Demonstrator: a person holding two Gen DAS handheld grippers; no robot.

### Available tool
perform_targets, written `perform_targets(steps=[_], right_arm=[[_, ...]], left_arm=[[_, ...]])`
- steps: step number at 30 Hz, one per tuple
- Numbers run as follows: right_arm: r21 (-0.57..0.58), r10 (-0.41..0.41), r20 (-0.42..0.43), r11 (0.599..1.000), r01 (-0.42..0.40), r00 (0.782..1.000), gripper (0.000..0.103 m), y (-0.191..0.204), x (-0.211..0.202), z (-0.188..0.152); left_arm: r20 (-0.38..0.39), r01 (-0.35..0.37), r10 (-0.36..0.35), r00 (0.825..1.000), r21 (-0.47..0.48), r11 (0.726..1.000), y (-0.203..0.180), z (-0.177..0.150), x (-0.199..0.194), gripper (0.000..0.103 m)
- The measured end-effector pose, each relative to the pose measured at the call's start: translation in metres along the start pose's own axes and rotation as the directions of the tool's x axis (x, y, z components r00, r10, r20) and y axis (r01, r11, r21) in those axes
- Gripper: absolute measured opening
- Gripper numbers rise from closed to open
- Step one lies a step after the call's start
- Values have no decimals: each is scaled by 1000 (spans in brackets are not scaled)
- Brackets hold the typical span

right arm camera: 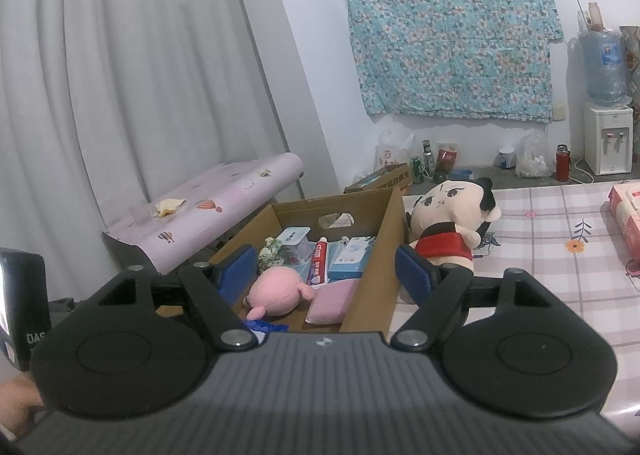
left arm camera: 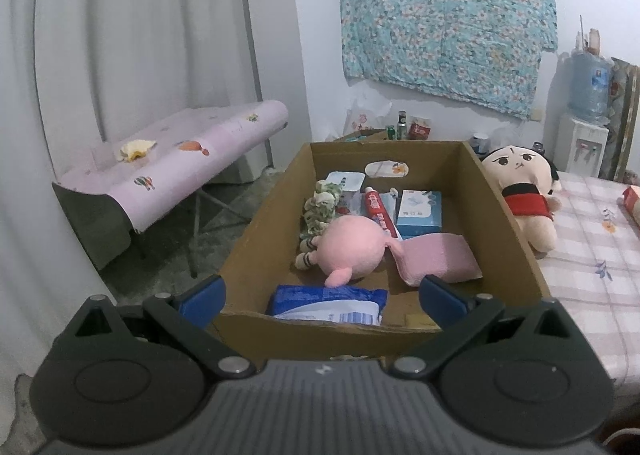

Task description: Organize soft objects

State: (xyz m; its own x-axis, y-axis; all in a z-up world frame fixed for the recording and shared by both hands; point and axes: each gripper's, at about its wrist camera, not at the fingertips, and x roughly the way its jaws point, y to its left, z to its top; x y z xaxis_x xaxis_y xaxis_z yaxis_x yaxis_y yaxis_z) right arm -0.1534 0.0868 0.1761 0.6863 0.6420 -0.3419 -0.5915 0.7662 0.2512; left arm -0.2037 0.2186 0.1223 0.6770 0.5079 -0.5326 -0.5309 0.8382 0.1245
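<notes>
An open cardboard box (left arm camera: 504, 215) (right arm camera: 376, 267) stands on the checked bed. Inside lie a pink plush toy (left arm camera: 350, 249) (right arm camera: 276, 291), a folded pink cloth (left arm camera: 436, 257) (right arm camera: 334, 301), a green-and-white scrunchie (left arm camera: 320, 211), a toothpaste tube (left arm camera: 378, 211), small cartons and a blue pack (left arm camera: 328, 303). A doll (left arm camera: 520, 195) (right arm camera: 448, 223) with black hair and a red top lies on the bed right of the box. My left gripper (left arm camera: 320, 295) hovers open over the box's near edge. My right gripper (right arm camera: 326, 275) is open, straddling the box's right wall, holding nothing.
A low bench with a lilac cover (left arm camera: 172, 167) (right arm camera: 208, 211) stands left of the box, with grey curtains behind. Bottles, bags and a water dispenser (right arm camera: 606, 135) line the far wall. A red-and-white pack (right arm camera: 628, 211) lies at the bed's right edge.
</notes>
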Motion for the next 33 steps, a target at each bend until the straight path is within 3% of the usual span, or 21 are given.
perform_targets(steps=[33], right_arm=[[4, -4, 5, 1000, 4, 1000, 80, 5, 3, -1]], left_arm=[[-30, 19, -19, 999, 10, 1000, -5, -6, 2, 103]])
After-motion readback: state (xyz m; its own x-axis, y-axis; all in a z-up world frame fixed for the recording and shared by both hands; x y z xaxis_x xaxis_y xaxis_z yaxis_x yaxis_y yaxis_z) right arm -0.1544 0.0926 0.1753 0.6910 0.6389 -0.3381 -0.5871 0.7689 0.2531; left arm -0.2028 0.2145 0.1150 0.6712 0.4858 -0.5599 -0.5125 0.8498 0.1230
